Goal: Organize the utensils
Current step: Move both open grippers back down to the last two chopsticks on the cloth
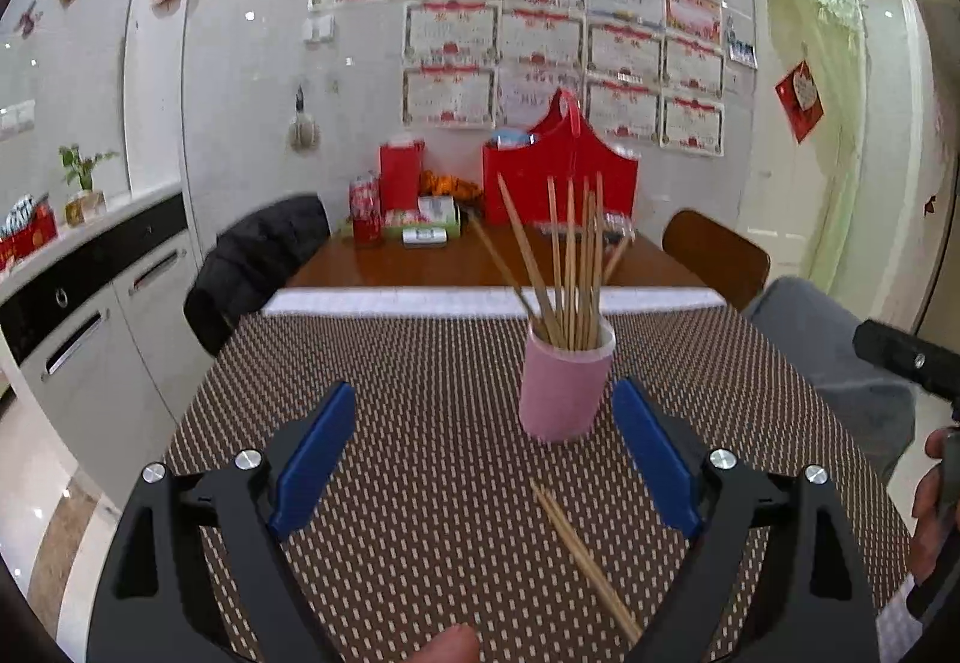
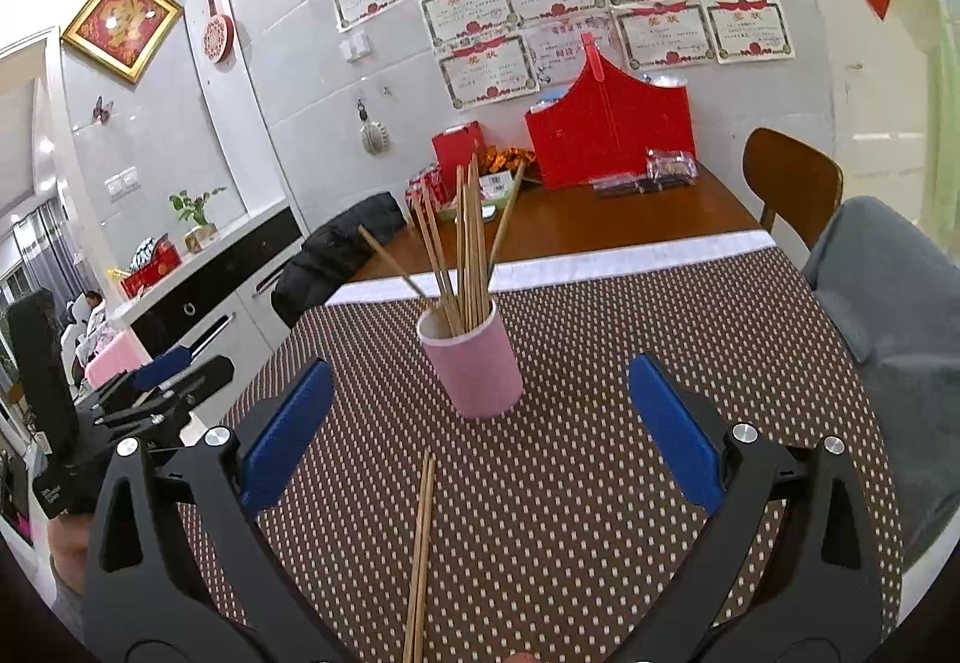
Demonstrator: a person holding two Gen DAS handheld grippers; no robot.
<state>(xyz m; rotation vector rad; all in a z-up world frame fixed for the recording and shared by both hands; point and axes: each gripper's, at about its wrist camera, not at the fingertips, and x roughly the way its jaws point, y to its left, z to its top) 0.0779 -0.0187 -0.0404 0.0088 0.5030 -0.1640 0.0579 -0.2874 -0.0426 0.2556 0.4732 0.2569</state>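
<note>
A pink cup [image 1: 564,393] stands on the brown dotted placemat [image 1: 420,423] and holds several wooden chopsticks [image 1: 570,267]. A loose pair of chopsticks [image 1: 585,558] lies flat on the mat in front of the cup. My left gripper [image 1: 486,459] is open and empty, hovering just short of the cup, with the loose pair near its right finger. In the right wrist view the cup [image 2: 474,369], its chopsticks [image 2: 468,249] and the loose pair [image 2: 423,543] show too. My right gripper [image 2: 480,435] is open and empty, with the loose pair lying between its fingers.
A red gift bag [image 1: 558,171], red boxes and packets stand at the table's far end by the wall. A chair with a dark jacket [image 1: 252,261] is on the left, a wooden chair [image 1: 714,255] on the right. A white cabinet [image 1: 90,315] runs along the left.
</note>
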